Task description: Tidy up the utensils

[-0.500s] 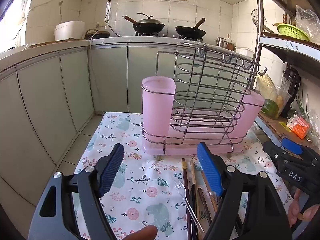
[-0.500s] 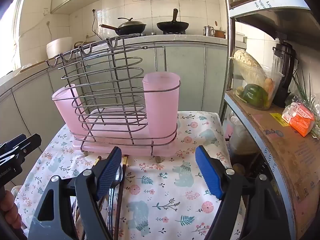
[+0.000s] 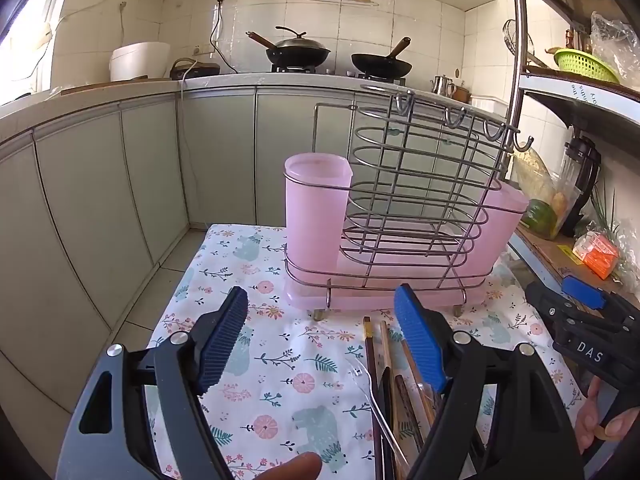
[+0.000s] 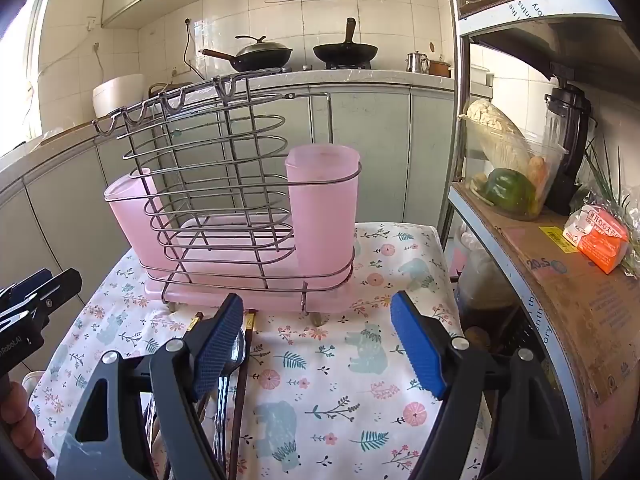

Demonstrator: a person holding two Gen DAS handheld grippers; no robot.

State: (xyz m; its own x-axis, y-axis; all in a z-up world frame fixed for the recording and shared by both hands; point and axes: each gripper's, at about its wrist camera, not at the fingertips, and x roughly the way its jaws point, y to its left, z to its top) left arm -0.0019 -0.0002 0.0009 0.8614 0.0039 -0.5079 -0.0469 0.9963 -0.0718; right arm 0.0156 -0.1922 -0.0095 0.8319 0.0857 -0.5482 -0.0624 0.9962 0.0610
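Left gripper point(image 3: 322, 344), right gripper point(image 4: 318, 342) agape, tilted down.

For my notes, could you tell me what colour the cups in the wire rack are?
Pale translucent pink cups; right wrist view shows them best.

A home kitchen: two black woks point(image 3: 298, 51) sit on a gas stove against white wall tiles. Left of the stove stands a white rice cooker point(image 3: 139, 61), right of it a small kettle point(image 3: 442, 85); grey-green cabinets point(image 3: 224, 152) run beneath the stove.
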